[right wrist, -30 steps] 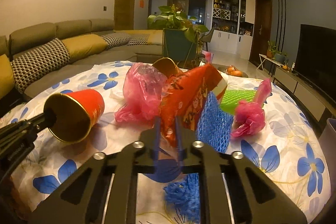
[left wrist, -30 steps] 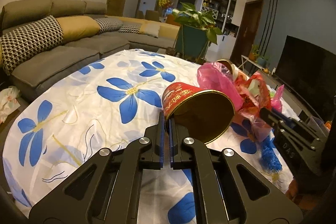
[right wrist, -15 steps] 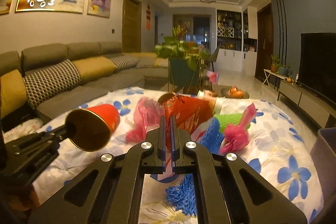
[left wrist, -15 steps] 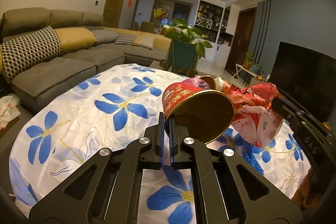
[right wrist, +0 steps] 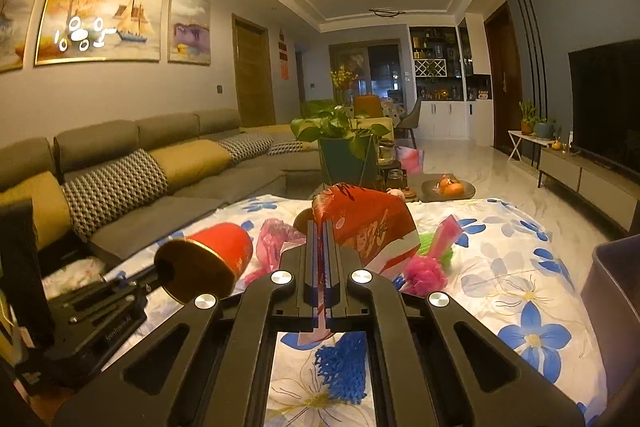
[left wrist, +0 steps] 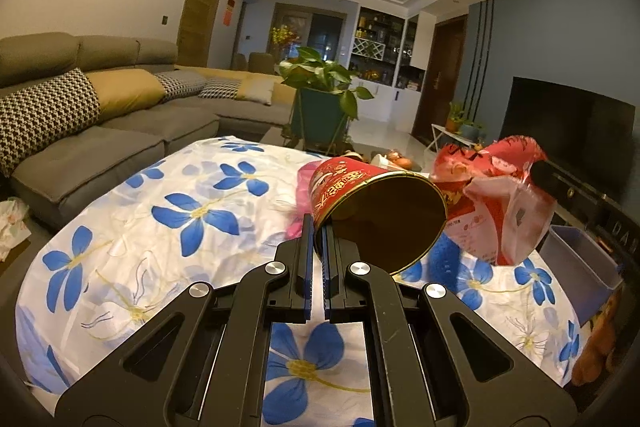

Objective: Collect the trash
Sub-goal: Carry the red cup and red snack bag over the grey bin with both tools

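My left gripper (left wrist: 317, 227) is shut on the rim of a red paper cup (left wrist: 376, 207) with a gold inside, held on its side above the flowered table. The cup also shows in the right wrist view (right wrist: 208, 263). My right gripper (right wrist: 320, 231) is shut on a red snack bag (right wrist: 368, 227), lifted above the table; the bag also shows in the left wrist view (left wrist: 492, 199). On the table lie a pink plastic bag (right wrist: 276, 239), a pink mesh ball (right wrist: 426, 273), a green mesh piece (right wrist: 438, 245) and a blue mesh net (right wrist: 340, 363).
The table has a white cloth with blue flowers (left wrist: 160, 227). A grey bin (left wrist: 580, 263) stands at the table's right edge, also in the right wrist view (right wrist: 616, 291). A grey sofa (left wrist: 100, 131) runs along the left. A potted plant (left wrist: 324, 107) stands beyond the table.
Both grippers have risen, lifting the cup and the snack bag higher above the table. The right gripper's jaws closed tighter on the bag.
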A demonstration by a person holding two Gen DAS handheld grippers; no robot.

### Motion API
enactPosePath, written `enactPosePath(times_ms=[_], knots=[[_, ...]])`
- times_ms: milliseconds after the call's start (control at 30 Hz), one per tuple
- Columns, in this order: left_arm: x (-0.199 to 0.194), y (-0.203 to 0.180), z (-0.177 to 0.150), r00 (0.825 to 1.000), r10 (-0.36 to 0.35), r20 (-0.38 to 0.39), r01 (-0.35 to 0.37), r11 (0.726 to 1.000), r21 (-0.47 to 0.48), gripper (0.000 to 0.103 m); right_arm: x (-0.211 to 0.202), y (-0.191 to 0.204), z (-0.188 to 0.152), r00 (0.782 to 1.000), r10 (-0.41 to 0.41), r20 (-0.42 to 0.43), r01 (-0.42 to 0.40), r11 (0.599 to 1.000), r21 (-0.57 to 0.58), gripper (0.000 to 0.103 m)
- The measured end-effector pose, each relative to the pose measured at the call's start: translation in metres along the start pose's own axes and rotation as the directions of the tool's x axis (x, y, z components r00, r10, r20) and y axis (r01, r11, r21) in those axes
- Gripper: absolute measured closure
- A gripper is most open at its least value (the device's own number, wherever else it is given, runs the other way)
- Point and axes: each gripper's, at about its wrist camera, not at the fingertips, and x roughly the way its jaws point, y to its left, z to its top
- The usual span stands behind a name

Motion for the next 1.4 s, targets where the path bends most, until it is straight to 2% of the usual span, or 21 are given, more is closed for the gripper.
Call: enactPosePath(times_ms=[167,500,800,933,1100,1400], knots=[[0.000,-0.010,0.002,1.000,-0.015,0.001,0.015,1.000,0.018,0.100,-0.012,-0.013,0.010,1.000,-0.004,0.031,0.003,1.000,0.020,0.100],[0.002,-0.051,0.009,0.997,-0.081,0.007,0.081,0.993,0.081,0.100,-0.030,-0.034,0.015,0.996,-0.067,0.059,0.066,0.998,0.013,0.101],[0.011,-0.112,0.021,0.985,-0.171,0.014,0.167,0.975,0.145,0.100,-0.050,-0.068,0.014,0.987,-0.140,0.073,0.138,0.990,0.036,0.101],[0.015,-0.150,0.025,0.972,-0.235,0.014,0.229,0.956,0.181,0.100,-0.064,-0.089,0.014,0.978,-0.190,0.081,0.187,0.981,0.047,0.101],[0.022,-0.204,0.026,0.949,-0.316,0.004,0.308,0.925,0.224,0.100,-0.087,-0.122,0.015,0.958,-0.272,0.095,0.266,0.962,0.066,0.101],[0.034,-0.291,0.017,0.901,-0.433,-0.028,0.423,0.861,0.282,0.100,-0.134,-0.192,0.012,0.883,-0.453,0.122,0.438,0.889,0.133,0.101]])
